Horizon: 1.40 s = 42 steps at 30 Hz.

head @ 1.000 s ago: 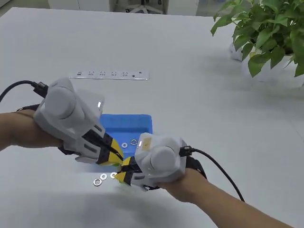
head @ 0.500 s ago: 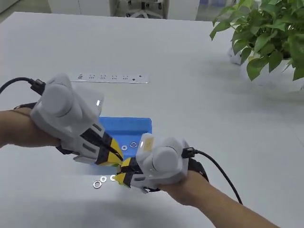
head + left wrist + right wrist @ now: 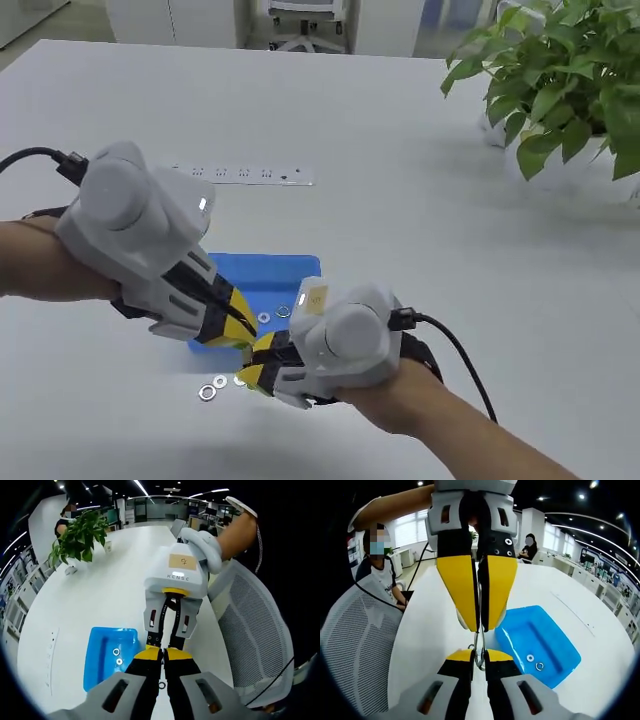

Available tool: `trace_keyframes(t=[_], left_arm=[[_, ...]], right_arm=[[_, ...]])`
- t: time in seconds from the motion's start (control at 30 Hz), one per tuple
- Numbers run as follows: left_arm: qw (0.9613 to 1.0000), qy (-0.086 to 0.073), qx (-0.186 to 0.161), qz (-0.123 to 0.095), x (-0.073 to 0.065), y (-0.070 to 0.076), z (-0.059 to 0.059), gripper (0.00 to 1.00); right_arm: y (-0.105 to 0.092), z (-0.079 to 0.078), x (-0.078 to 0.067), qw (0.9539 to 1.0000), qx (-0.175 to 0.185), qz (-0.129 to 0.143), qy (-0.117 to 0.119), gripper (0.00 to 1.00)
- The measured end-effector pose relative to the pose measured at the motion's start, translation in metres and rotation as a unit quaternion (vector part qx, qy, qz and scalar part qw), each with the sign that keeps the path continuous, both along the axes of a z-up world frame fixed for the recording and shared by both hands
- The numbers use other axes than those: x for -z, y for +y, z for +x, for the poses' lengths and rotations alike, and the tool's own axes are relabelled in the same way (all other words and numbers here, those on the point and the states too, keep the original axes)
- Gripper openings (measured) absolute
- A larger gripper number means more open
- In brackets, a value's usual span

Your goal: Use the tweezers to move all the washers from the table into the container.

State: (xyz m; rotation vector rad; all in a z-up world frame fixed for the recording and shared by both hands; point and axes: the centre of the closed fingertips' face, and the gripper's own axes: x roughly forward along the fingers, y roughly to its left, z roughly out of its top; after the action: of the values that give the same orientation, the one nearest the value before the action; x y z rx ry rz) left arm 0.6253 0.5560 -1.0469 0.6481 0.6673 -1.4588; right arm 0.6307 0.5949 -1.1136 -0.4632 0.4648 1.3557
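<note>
1. The left gripper (image 3: pixel 479 626) has its yellow pads squeezed flat on the tweezers (image 3: pixel 479 645). The right gripper (image 3: pixel 479 656) meets it nose to nose, with its jaws pulled in on the lower end of the same tweezers.
2. The left hand (image 3: pixel 40 265) comes in from the left edge, with its gripper angled down and to the right. The right hand (image 3: pixel 400 395) reaches in from the lower right, with its gripper pointing left and a cable (image 3: pixel 455 345) running off the back.
3. The right gripper view shows the tweezers as a thin metal strip. In the head view the gripper bodies cover them.
4. Loose washers (image 3: pixel 207 393) lie on the table (image 3: pixel 420 210) just beside the right gripper's tips, near the front edge of the blue container (image 3: pixel 290 268). Two more washers are inside the container.
5. The left gripper view picks up a mesh chair back (image 3: pixel 255 625). The head view shows a power strip (image 3: pixel 245 175) beyond the container and a plant (image 3: pixel 560 70) at the far right.
6. It's too small to tell whether the tweezer tips hold a washer, and one table washer is half hidden by the right gripper.
</note>
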Motion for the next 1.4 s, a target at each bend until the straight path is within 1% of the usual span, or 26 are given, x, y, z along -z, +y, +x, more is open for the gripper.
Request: trace_keyframes(t=[0.13,0.2,0.4,0.6,0.73,1.0,1.1,1.33,1.4], left_arm=[[1.0,-0.001,-0.004,-0.005,-0.007,0.0,0.001,0.05],[1.0,-0.004,-0.004,-0.006,-0.011,0.0,0.003,0.05],[0.9999,-0.008,-0.005,-0.005,-0.022,0.002,0.007,0.05],[0.9999,-0.012,-0.004,-0.002,-0.028,0.004,0.011,0.05],[0.9999,-0.015,-0.007,-0.002,-0.032,0.006,0.016,0.05],[0.9997,-0.024,-0.011,-0.002,-0.036,0.007,0.028,0.05],[0.9995,-0.028,-0.012,-0.002,-0.035,0.006,0.035,0.05],[0.9992,-0.038,-0.013,-0.002,-0.029,0.004,0.05,0.05],[0.9992,-0.039,-0.013,-0.001,-0.026,0.004,0.054,0.05]], right_arm=[[0.0,0.001,-0.007,1.0,-0.001,-0.002,-0.001,0.1],[0.001,0.003,-0.01,1.0,-0.001,-0.001,-0.001,0.1],[0.003,0.008,-0.02,1.0,-0.003,0.001,-0.006,0.1],[0.005,0.013,-0.028,0.9999,-0.008,-0.002,-0.011,0.1],[0.007,0.019,-0.033,0.9998,-0.01,-0.001,-0.014,0.1],[0.009,0.033,-0.036,0.9997,-0.011,0.002,-0.021,0.1],[0.008,0.04,-0.036,0.9996,-0.013,0.002,-0.025,0.1],[0.006,0.055,-0.03,0.9997,-0.01,0.007,-0.023,0.1],[0.006,0.059,-0.027,0.9997,-0.009,0.006,-0.023,0.1]])
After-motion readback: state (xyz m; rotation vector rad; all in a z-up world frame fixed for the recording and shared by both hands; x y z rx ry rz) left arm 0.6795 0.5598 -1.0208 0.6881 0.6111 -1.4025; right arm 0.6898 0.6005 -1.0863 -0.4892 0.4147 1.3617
